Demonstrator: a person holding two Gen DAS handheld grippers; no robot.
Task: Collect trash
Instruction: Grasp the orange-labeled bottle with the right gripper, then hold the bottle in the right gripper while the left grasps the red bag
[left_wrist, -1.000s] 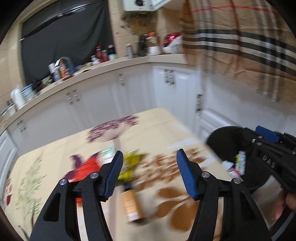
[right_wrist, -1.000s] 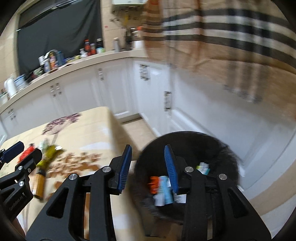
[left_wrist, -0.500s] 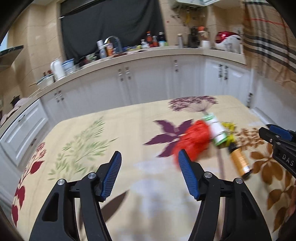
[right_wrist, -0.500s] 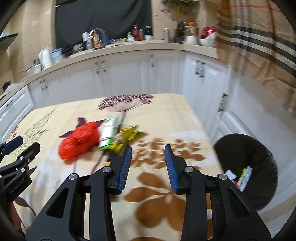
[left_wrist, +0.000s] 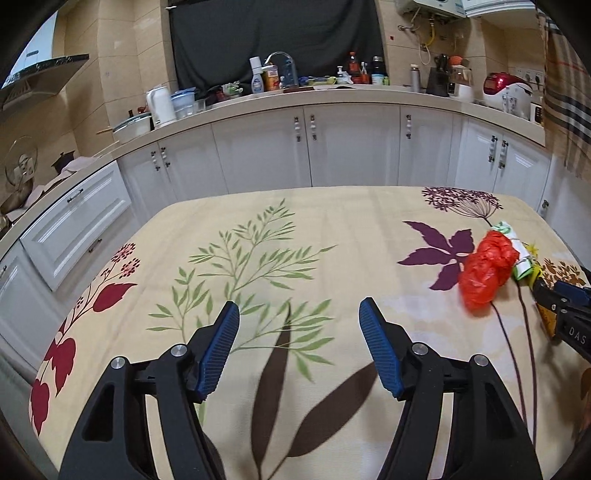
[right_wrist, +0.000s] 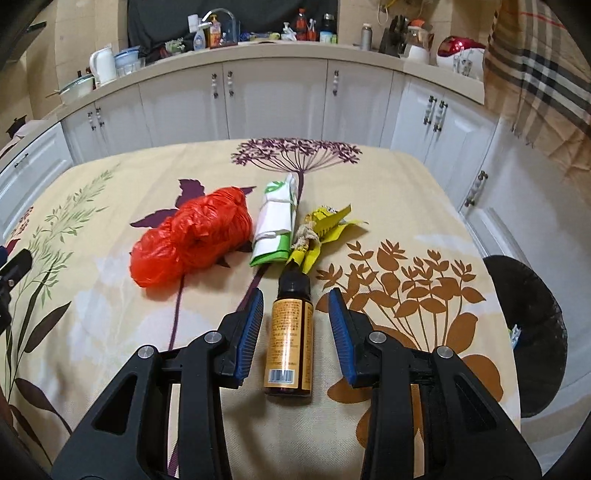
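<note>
Lying on the table (right_wrist: 424, 184) are four trash things — one bottle (right_wrist: 290, 334) between the open right gripper (right_wrist: 295, 325), one red bag (right_wrist: 192, 236), two wrappers (right_wrist: 277, 225). Left gripper (left_wrist: 298, 350) — open, empty.

The right gripper (right_wrist: 295, 325) hangs over the floral tablecloth (right_wrist: 388, 192), jaws spread either side of a brown bottle (right_wrist: 290, 332) lying flat, cap pointing away. Just beyond the bottle's cap lie a yellow wrapper (right_wrist: 325, 225), a green-and-white packet (right_wrist: 277, 225) and a crumpled red bag (right_wrist: 192, 236). Right of the bottle, off the table edge, sits a black bin (right_wrist: 532, 332)
</note>
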